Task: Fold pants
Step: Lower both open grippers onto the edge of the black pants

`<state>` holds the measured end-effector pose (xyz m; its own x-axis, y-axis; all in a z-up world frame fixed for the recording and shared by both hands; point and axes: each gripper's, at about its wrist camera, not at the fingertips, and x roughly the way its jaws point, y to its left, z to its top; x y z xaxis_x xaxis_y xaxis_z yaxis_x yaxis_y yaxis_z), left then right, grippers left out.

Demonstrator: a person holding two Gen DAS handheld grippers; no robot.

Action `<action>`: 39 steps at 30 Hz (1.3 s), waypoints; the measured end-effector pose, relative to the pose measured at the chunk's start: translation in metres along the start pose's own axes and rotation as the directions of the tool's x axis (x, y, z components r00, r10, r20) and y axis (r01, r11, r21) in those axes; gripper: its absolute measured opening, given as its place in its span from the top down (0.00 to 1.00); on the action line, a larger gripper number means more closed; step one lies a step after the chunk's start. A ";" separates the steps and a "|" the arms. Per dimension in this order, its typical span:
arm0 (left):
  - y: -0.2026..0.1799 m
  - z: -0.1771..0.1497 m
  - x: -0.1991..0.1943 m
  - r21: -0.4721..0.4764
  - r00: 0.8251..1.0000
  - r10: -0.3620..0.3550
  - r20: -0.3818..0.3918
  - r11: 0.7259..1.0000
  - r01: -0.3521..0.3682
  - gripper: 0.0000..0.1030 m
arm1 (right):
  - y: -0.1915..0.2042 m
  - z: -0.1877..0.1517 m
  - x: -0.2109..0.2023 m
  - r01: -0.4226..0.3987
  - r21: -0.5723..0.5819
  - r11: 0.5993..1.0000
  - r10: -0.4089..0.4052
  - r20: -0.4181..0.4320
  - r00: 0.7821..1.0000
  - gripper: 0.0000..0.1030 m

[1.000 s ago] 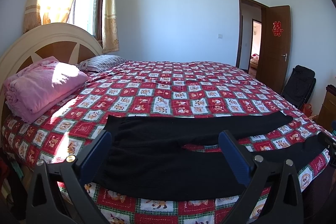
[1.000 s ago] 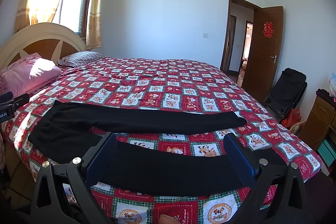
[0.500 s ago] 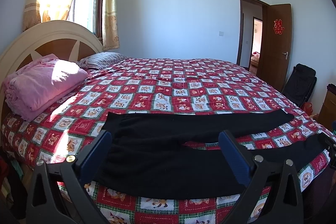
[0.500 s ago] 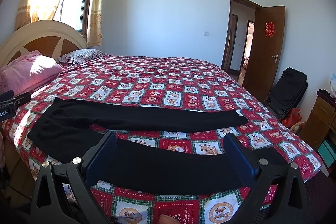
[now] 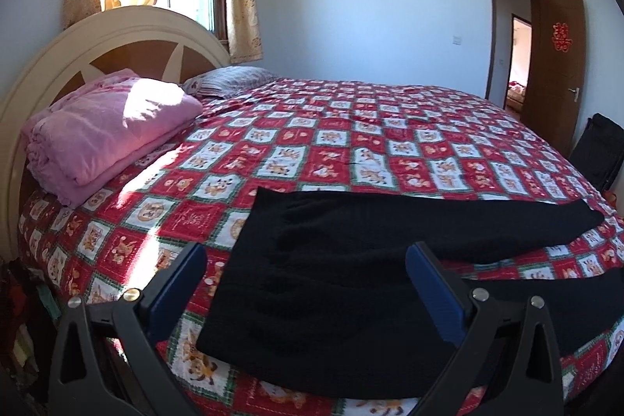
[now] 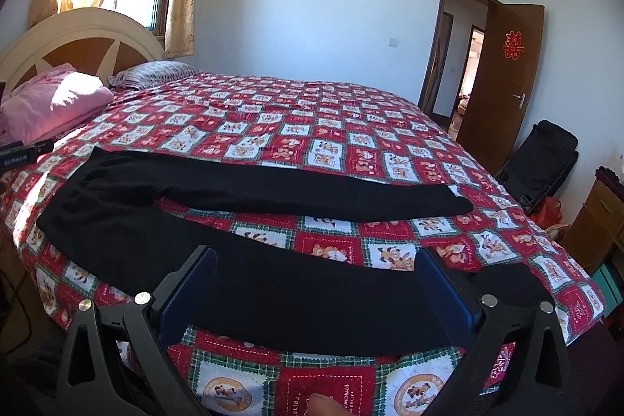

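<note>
- The black pants [image 6: 249, 190] lie flat on my side of the bed, waist toward the headboard [image 5: 117, 38], both legs spread apart along the red checked bedspread [image 5: 351, 143].
- My left gripper [image 5: 304, 283] hangs over the waist end, fingers wide apart, gripping nothing.
- My right gripper [image 6: 316, 283] sits over the near leg, likewise spread and empty.
- A folded pink blanket [image 5: 105, 127] and a striped pillow [image 6: 156, 73] rest by the headboard.
</note>
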<state>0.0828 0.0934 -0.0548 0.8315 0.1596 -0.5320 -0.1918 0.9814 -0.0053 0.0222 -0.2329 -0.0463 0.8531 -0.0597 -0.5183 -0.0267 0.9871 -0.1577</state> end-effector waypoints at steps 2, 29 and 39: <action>0.012 0.004 0.018 0.004 1.000 0.003 -0.008 1.000 -0.003 0.00 | 0.002 -0.006 0.012 -0.020 -0.004 1.000 0.020 -0.028 0.999 0.01; 0.064 0.033 0.242 -0.081 0.935 -0.153 -0.320 0.988 0.134 0.62 | -0.065 -0.025 0.123 -0.031 0.149 0.988 0.066 -0.235 0.970 0.42; 0.062 0.037 0.244 -0.086 0.923 -0.206 -0.325 0.978 0.188 0.64 | -0.151 0.011 0.165 0.089 0.253 0.963 -0.017 -0.275 0.961 0.42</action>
<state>0.2926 0.1966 -0.1537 0.6375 -0.0897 -0.7652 -0.0760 0.9810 -0.1783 0.1722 -0.3903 -0.0990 0.6774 -0.1149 -0.7266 0.1820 0.9832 0.0143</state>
